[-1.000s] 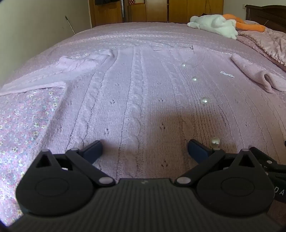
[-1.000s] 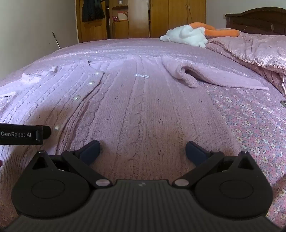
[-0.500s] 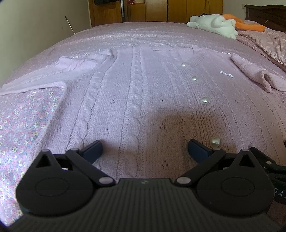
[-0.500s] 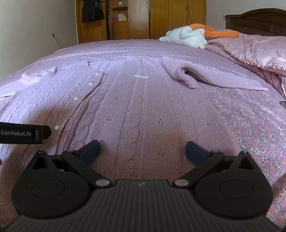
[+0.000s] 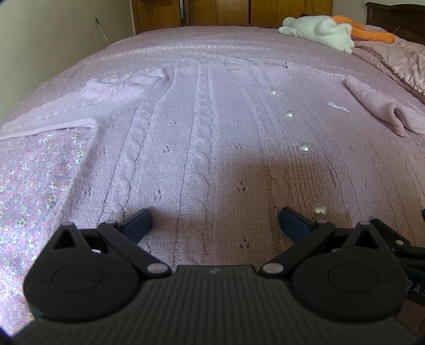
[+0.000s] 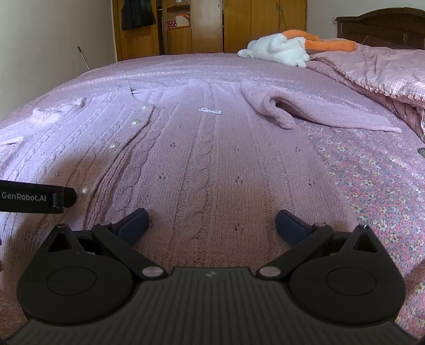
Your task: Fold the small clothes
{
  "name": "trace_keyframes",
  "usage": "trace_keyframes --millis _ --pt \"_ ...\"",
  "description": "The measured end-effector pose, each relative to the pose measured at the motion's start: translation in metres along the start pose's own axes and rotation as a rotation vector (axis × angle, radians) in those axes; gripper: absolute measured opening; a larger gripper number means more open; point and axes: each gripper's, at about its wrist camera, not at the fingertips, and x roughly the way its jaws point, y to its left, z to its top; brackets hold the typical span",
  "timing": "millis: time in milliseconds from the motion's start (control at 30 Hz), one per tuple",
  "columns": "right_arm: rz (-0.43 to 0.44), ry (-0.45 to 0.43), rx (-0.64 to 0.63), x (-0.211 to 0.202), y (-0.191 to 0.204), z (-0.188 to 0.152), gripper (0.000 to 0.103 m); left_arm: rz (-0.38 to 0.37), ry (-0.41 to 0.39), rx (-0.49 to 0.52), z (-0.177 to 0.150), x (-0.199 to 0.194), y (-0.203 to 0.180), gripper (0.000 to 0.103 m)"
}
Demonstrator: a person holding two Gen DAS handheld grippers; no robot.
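A lilac cable-knit cardigan (image 5: 202,138) with pearl buttons (image 5: 304,147) lies flat, front up, on the bed; it also shows in the right wrist view (image 6: 212,164). Its left sleeve (image 5: 87,106) lies spread to the left. Its right sleeve (image 6: 300,111) lies bunched to the right. My left gripper (image 5: 215,224) is open, low over the hem on the cardigan's left half, empty. My right gripper (image 6: 211,224) is open, low over the hem on the right half, empty. The left gripper's side shows at the right wrist view's left edge (image 6: 34,200).
The bed has a pink floral sheet (image 6: 377,180) and a pink quilt (image 6: 372,69) at the far right. A white and orange plush toy (image 6: 281,50) lies at the far end. Wooden wardrobes (image 6: 207,24) stand behind the bed. A small bead bow (image 6: 209,111) decorates the cardigan's chest.
Both grippers have stayed open and almost still over the hem. The right wrist view has tilted slightly, so the scene sits a little lower.
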Motion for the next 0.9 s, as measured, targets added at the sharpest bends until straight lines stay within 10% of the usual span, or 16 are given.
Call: trace_keyframes --millis 900 --pt "-0.001 0.004 -0.004 -0.0004 0.0005 0.0006 0.103 0.008 -0.011 -0.001 -0.003 -0.0025 -0.0012 0.103"
